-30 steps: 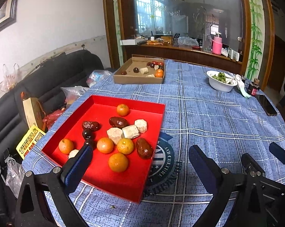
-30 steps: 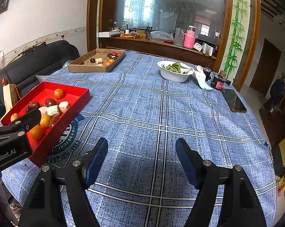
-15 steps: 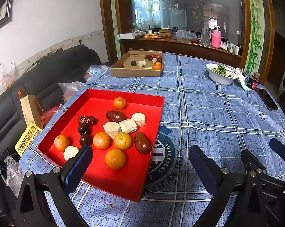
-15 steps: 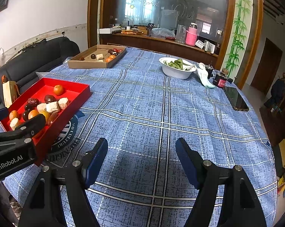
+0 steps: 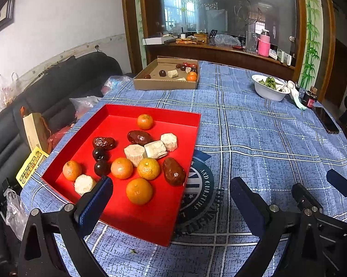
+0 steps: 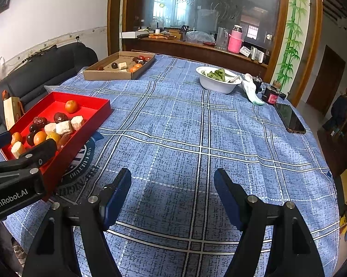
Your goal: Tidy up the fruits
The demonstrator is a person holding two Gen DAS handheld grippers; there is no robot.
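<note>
left claw [image 5: 168,191] wide, over red tray [image 5: 150,226] fruit | right claw [image 6: 172,184] wide, tray leftward

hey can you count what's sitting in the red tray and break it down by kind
In the red tray:
Oranges: 5
Pale sugarcane-like chunks: 4
Reddish-brown dates: 3
Small dark round fruits: 2
Total: 14
</note>
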